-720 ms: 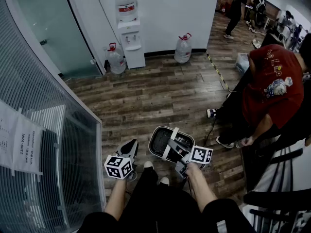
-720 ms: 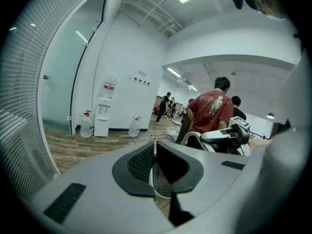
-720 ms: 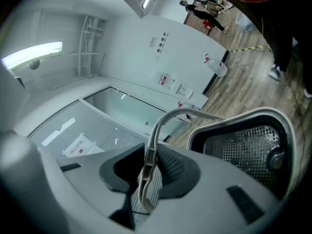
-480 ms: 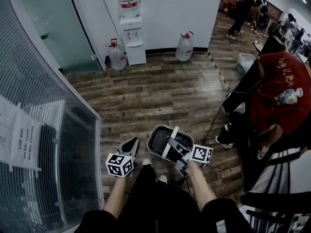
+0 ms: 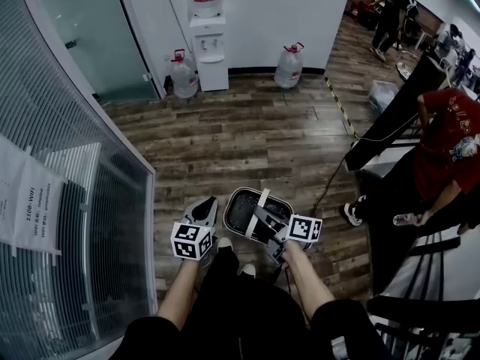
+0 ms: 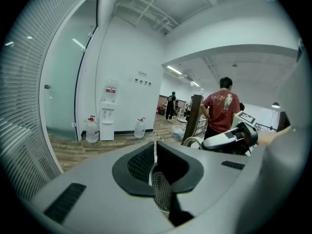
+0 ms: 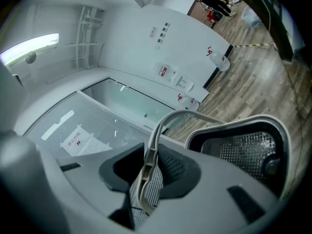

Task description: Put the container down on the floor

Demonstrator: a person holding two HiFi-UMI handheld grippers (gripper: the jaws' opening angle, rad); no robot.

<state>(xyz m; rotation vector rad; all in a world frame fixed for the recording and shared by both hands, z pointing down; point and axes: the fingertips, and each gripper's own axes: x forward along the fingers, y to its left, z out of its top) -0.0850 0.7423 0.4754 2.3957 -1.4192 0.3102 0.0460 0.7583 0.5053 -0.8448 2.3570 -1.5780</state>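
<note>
Pale plastic handle (image 7: 157,130) clamped between the ribbed pads (image 7: 171,168) of the right gripper (image 7: 146,174): the jaws are closed on the upright strap, which arches away to both sides of the container (image 7: 229,123). The left gripper (image 6: 156,177) has its jaws pressed together with nothing between them; in the head view it is held just to the left of the container and plays no part in the hold.

Position. In the head view the container (image 5: 241,199), a dark rounded basket with a pale rim, sits directly in front of the person's legs, over the wooden floor (image 5: 247,141). Contact between its base and the boards cannot be confirmed; with the handle raised and gripped it is judged to be carried low. Lowering to rest and releasing the handle remain; the set-down is not yet done.

Contents. The basket's mesh bottom and dark walls appear bare, apart from a dark rounded shape at its far right edge that cannot be identified. Two large water jugs (image 5: 184,77) (image 5: 289,64) stand on the floor beside a dispenser (image 5: 212,51) at the far wall, well apart from the work; their fill level cannot be read.
</note>
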